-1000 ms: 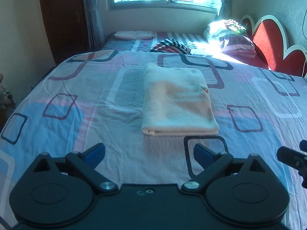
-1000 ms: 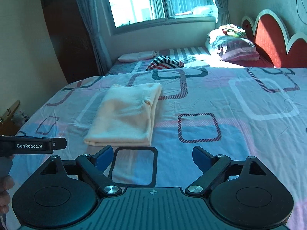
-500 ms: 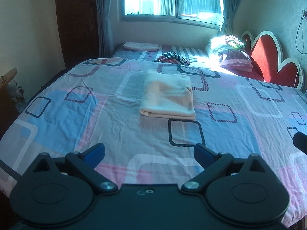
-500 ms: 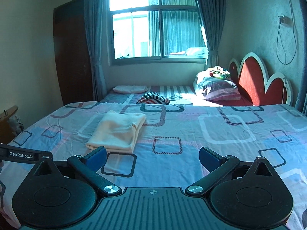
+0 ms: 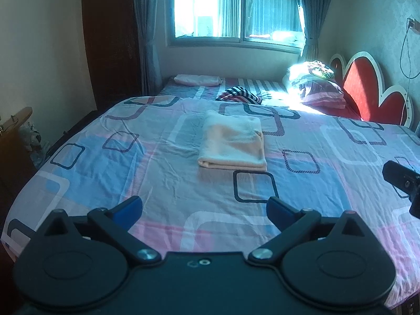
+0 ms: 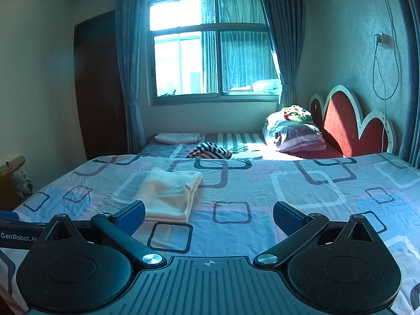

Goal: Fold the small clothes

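A folded cream garment (image 5: 233, 144) lies flat on the patterned bedsheet (image 5: 147, 178), in the middle of the bed; it also shows in the right wrist view (image 6: 170, 197). My left gripper (image 5: 204, 207) is open and empty, held back near the foot of the bed, well short of the garment. My right gripper (image 6: 208, 214) is open and empty, also drawn back from the bed. The right gripper's body shows at the right edge of the left wrist view (image 5: 401, 181).
A striped garment (image 5: 240, 95) and a folded pale cloth (image 5: 198, 80) lie at the far end of the bed. Pillows (image 5: 315, 86) are stacked by the red headboard (image 5: 367, 89). A dark wardrobe (image 5: 110, 42) stands far left, and a wooden piece (image 5: 15, 120) beside the bed.
Both grippers have pulled back and up from the folded garment, which now looks smaller and farther away. The garment itself has not moved. Both stay open.
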A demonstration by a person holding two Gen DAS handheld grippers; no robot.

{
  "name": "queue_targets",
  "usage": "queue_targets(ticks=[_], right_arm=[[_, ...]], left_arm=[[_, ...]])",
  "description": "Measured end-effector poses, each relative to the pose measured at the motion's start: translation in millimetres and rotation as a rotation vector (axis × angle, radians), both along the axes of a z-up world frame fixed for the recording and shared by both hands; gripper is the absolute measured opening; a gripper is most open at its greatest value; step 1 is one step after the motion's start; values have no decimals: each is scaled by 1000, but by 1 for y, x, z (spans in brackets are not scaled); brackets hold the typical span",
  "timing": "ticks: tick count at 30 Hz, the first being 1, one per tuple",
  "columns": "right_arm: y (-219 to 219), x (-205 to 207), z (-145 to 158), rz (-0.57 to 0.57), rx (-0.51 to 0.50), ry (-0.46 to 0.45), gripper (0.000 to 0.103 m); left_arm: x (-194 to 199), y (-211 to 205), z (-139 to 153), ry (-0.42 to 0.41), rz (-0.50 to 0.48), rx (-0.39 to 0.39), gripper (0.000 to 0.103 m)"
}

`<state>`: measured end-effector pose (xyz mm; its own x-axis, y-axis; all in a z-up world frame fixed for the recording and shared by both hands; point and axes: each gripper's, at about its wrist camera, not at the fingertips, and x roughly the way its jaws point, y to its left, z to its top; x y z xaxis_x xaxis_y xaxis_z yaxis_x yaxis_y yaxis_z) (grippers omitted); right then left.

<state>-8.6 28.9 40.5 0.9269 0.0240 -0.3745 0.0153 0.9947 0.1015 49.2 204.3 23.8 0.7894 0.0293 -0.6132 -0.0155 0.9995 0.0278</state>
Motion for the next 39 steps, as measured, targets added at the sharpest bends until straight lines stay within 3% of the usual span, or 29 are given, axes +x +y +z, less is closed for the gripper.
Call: queue_targets(ticks=[39], right_arm=[[14,5,-13,7,-20,29,102]], left_arm=[[0,15,3,-10,31,2,101]])
